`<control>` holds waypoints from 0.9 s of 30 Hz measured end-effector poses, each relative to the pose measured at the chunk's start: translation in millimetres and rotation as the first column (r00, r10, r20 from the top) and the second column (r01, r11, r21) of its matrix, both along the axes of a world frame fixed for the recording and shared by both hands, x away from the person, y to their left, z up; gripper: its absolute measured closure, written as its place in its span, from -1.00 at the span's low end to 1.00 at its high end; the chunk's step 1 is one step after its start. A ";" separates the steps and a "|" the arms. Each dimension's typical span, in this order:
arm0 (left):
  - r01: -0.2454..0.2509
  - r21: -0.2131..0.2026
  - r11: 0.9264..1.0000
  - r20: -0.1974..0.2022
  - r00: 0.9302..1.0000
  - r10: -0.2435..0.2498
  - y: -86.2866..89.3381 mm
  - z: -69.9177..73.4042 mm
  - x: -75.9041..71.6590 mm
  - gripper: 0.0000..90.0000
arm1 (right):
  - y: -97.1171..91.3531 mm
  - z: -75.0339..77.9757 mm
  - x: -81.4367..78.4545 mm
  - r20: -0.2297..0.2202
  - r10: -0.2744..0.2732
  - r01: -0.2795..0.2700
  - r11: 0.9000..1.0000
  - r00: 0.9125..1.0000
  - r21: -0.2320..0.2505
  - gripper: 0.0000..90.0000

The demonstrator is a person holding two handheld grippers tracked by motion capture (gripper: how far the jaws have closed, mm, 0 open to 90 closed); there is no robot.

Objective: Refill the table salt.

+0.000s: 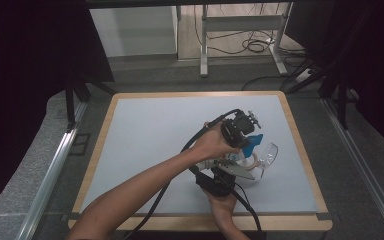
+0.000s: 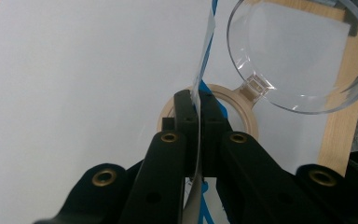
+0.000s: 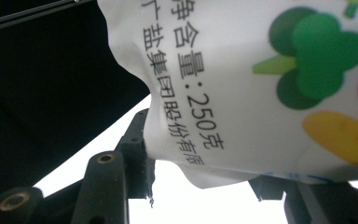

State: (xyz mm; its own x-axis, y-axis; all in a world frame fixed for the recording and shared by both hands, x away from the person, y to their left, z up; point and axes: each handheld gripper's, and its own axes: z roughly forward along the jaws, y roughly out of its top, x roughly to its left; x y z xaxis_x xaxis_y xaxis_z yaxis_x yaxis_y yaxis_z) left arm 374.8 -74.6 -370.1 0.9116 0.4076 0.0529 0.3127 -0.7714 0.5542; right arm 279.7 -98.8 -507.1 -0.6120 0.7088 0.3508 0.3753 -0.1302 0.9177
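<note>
A white salt bag (image 3: 261, 70) printed with vegetables and black characters hangs between my two grippers over the right half of the table. My left gripper (image 2: 199, 100) is shut on the bag's thin top edge (image 2: 205, 51), which shows edge-on. In the high view it (image 1: 245, 142) sits above the bag's blue part (image 1: 254, 141). My right gripper (image 3: 205, 172) grips the bag lower down, with a jaw on each side. Seen from above, that gripper (image 1: 232, 167) reaches in from the near edge. Below stands a jar with a wooden rim (image 2: 242, 109), its clear hinged lid (image 2: 303, 51) flipped open.
The jar (image 1: 250, 162) and lid (image 1: 269, 152) stand on a pale blue mat (image 1: 155, 135) with a wooden border (image 1: 305, 155). Beyond the table are desk legs (image 1: 204, 50) and floor cables (image 1: 255, 45). Dark curtains hang on both sides.
</note>
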 end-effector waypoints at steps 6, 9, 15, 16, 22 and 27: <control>0.000 -0.001 1.000 -0.001 1.000 0.000 1.6 -0.4 0.5 1.00 | 0.6 -0.2 -0.3 0.002 0.001 -0.001 1.000 1.000 -0.007 0.13; -0.004 -0.006 1.000 -0.003 1.000 0.004 2.4 -1.1 0.6 1.00 | 1.0 -0.6 -0.1 0.005 0.001 -0.001 1.000 1.000 -0.011 0.13; -0.007 -0.010 1.000 -0.004 1.000 0.007 4.4 -1.6 1.7 1.00 | 1.7 -1.3 -0.2 0.011 0.001 -0.001 1.000 1.000 -0.026 0.14; -0.007 -0.009 1.000 -0.004 1.000 0.007 4.5 -1.4 1.7 1.00 | 1.6 -1.3 0.0 0.015 -0.001 0.001 1.000 1.000 -0.029 0.14; -0.008 -0.007 1.000 0.000 1.000 0.008 3.4 0.3 0.6 1.00 | 1.1 -0.4 -0.4 0.019 -0.001 0.001 1.000 1.000 -0.026 0.15; -0.009 -0.004 1.000 0.006 1.000 0.009 3.1 2.2 0.4 1.00 | 0.2 0.1 -0.5 0.025 -0.004 0.005 0.999 1.000 -0.031 0.17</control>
